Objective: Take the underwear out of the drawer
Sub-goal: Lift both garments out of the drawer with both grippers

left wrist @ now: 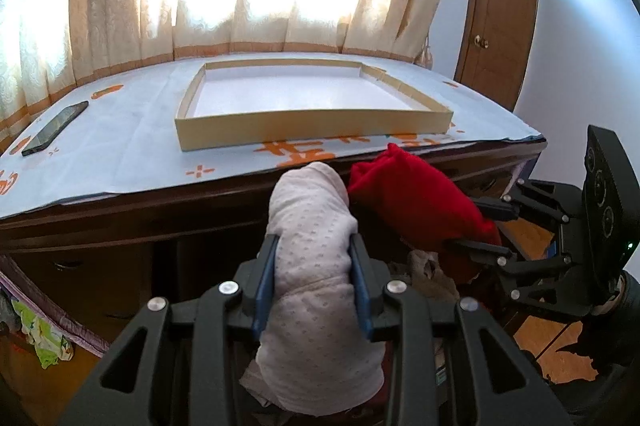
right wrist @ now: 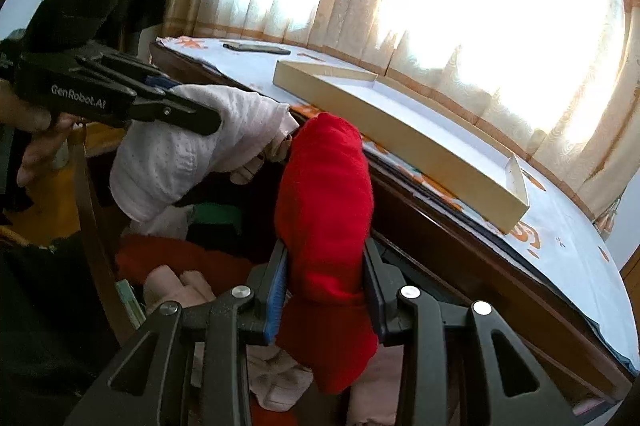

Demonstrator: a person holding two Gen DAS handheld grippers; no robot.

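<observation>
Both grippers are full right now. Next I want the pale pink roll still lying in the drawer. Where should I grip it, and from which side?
Grip the pink roll across its rounded middle, coming straight down from above. It lies low in the open drawer, bulging upward among other clothes, with the desk edge overhanging behind, so the top looks like the only free approach. First put down the red garment held by the right gripper.

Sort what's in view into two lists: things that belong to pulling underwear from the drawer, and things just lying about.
Part of the job:
- pale pink dotted underwear, clamped in the left gripper
- red underwear, clamped in the right gripper
- open drawer with more folded clothes

Just lying about:
- shallow cardboard box lid on the tabletop
- black phone
- curtains
</observation>
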